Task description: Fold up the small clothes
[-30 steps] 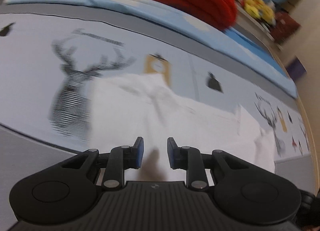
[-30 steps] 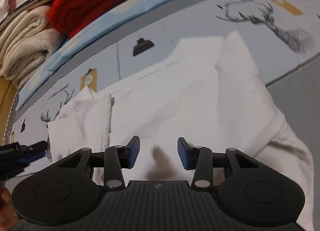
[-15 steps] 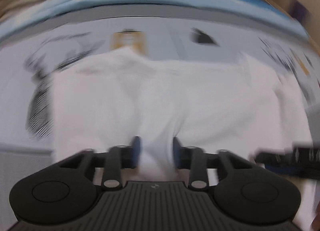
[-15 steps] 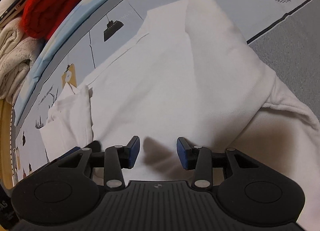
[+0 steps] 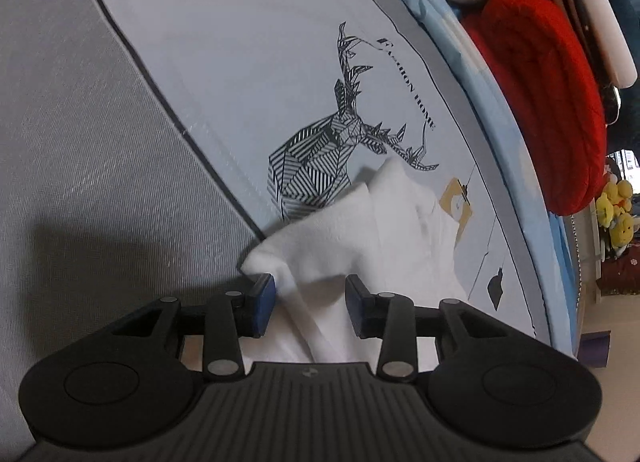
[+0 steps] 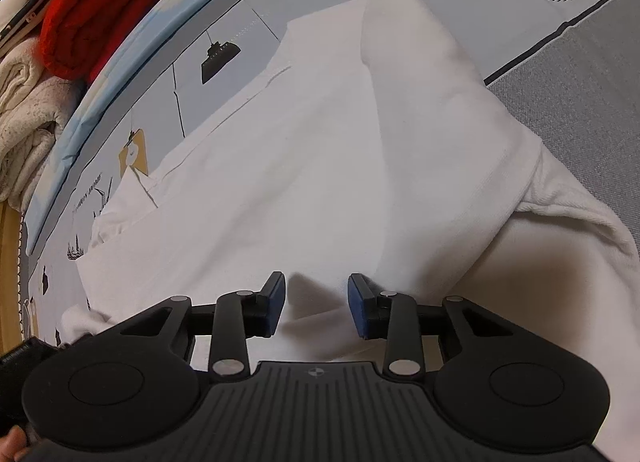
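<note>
Both grippers point(image 5: 310, 304) point(image 6: 316, 304) (jaws apart) straddle one white garment point(image 6: 320, 149).

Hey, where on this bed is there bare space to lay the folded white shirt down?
Free: the plain grey band left of the deer print, and the grey patch right of the white garment. Crowded: the far edge, with the red blanket and cream towels.
</note>
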Motion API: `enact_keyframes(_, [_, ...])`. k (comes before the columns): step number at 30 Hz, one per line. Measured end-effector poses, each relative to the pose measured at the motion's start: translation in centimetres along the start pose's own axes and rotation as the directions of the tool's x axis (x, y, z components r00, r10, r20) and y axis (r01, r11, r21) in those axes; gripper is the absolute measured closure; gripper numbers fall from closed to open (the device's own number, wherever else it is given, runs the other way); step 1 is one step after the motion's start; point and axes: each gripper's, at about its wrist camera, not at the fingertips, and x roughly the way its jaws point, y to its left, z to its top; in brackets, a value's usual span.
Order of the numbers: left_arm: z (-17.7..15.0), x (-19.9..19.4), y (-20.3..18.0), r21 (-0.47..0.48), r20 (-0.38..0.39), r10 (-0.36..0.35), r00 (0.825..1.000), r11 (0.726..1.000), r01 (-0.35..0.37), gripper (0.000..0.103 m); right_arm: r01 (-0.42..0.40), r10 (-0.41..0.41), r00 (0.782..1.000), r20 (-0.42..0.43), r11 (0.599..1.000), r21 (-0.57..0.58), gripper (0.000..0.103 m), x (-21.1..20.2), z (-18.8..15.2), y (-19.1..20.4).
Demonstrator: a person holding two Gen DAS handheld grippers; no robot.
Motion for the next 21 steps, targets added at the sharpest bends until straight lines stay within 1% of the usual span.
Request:
enact_keyframes(3, [0.6, 0.2, 0.3, -0.023, 0.003, 0.015, 1.000, 1.000, -0.015, 0.061, 0.008, -0.008, 1.000, -0.001, 1.000, 0.004, 0.066, 0.0, 0.0, 0.1])
enact_keyframes(7, [0.8, 0.1, 0.2, 0.004, 0.014, 0.097, 0.995, 0.995, -0.097, 0.061, 0.013, -0.013, 1.000, 0.000, 1.000, 0.027, 0.066, -0.2, 0.0, 0.1])
enact_keyframes(10, [0.8, 0.7, 0.6, -0.011, -0.012, 0.097, 0.995, 0.995, -0.098, 0.062, 0.024, -0.024, 1.000, 0.004, 0.997, 0.080, 0.066, -0.9, -0.4, -0.2])
enact_keyframes(11, [0.8, 0.8, 0.5, -0.007, -0.009, 0.101, 0.995, 0.995, -0.101, 0.063, 0.029, -0.030, 1.000, 0.002, 0.995, 0.095, 0.065, -1.1, -0.8, -0.3])
enact_keyframes(13, [0.9, 0.6, 0.4, 0.007, 0.009, 0.112, 0.994, 0.994, -0.113, 0.076, 0.034, -0.032, 0.999, -0.012, 0.992, 0.121, 0.065, -1.4, -1.3, -0.5])
enact_keyframes(14, [0.9, 0.5, 0.2, 0.016, 0.023, 0.118, 0.993, 0.993, -0.118, 0.089, 0.034, -0.032, 0.999, -0.019, 0.990, 0.135, 0.065, -1.4, -1.6, -0.7])
enact_keyframes(15, [0.9, 0.2, 0.0, 0.028, 0.042, 0.121, 0.992, 0.992, -0.122, 0.097, 0.036, -0.032, 0.999, -0.025, 0.989, 0.147, 0.065, -1.5, -1.7, -0.9])
enact_keyframes(16, [0.9, -0.1, -0.3, 0.040, 0.060, 0.120, 0.991, 0.992, -0.123, 0.099, 0.034, -0.030, 0.999, -0.029, 0.986, 0.161, 0.065, -1.5, -1.7, -1.2])
enact_keyframes(19, [0.4, -1.3, -1.9, 0.101, 0.118, 0.092, 0.989, 0.989, -0.104, 0.100, 0.023, -0.017, 0.999, -0.032, 0.979, 0.203, 0.065, -1.7, -1.4, -2.0])
enact_keyframes(21, [0.0, -1.8, -3.3, 0.157, 0.161, 0.068, 0.985, 0.983, -0.093, 0.100, 0.026, -0.020, 0.999, -0.029, 0.976, 0.217, 0.065, -2.0, -1.3, -2.2])
